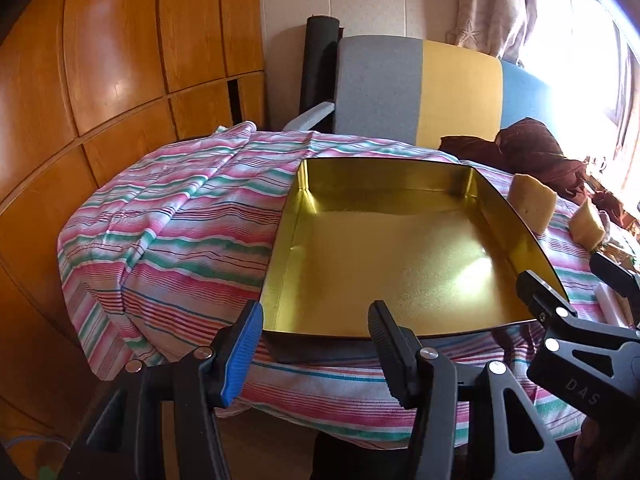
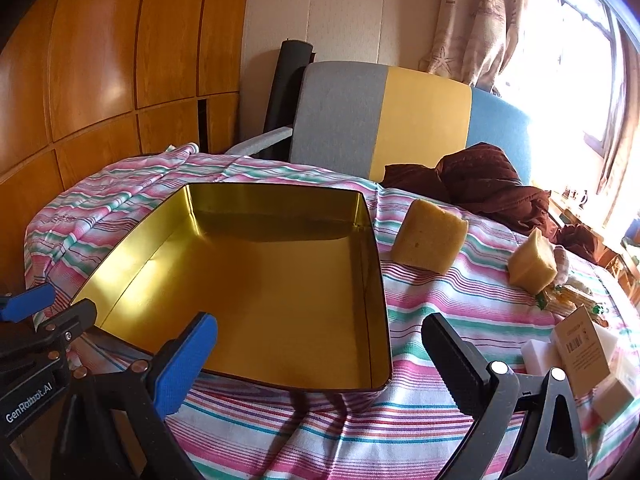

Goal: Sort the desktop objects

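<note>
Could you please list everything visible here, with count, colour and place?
Rectangular metal tin: one, gold inside, empty, on the cloth, centre.
Striped cloth: one, pink, green and white, covering the surface.
Yellow sponge blocks: two, right of the tin.
White blocks with a label card: several, far right.
Crumpled brown fabric: one, behind the sponges.
Padded chair back: one, grey, yellow, blue, behind.
Wooden wall panels: orange-brown, left.
Left gripper: open, empty, before the tin.
Right gripper: open, empty.
</note>
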Demonstrator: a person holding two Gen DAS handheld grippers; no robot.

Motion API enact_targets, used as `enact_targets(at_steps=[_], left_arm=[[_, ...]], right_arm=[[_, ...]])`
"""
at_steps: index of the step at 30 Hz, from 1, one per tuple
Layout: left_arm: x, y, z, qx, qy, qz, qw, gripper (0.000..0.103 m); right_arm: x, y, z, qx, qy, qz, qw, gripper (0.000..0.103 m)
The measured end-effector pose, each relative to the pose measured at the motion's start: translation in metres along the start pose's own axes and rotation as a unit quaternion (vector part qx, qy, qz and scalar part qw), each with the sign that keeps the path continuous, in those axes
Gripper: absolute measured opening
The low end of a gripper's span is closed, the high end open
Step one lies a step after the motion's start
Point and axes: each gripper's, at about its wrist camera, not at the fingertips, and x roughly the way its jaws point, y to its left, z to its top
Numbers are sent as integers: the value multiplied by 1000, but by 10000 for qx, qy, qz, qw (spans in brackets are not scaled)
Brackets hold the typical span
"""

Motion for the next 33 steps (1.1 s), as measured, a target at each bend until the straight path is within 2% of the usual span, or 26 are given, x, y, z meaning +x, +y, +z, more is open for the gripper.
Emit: enact_targets(at_steps=[7, 12, 17, 21, 26, 33], left_arm=[[1, -2, -5, -39, 4, -459, 9989, 56], [3, -7, -8, 73, 21, -363, 9993, 56], [4, 0, -10, -104, 98, -807, 9966, 56], [6, 0, -11, -81, 172, -740, 9971, 56], [4, -8, -13, 85, 144, -905, 9958, 56], [6, -11, -15, 12, 313, -1432, 9892, 56]], right_arm=[[-2, -5, 0, -46, -86, 18, 10000, 103], [-2, -9, -3, -70, -144, 78, 9998, 103], [-2, -14, -6, -108, -212, 164, 9996, 103], [0, -19, -8, -122, -226, 239, 9994, 103], [-3, -20, -19, -78, -281, 191, 9994, 103], [-11, -23, -41, -14, -419, 68, 9991, 103]])
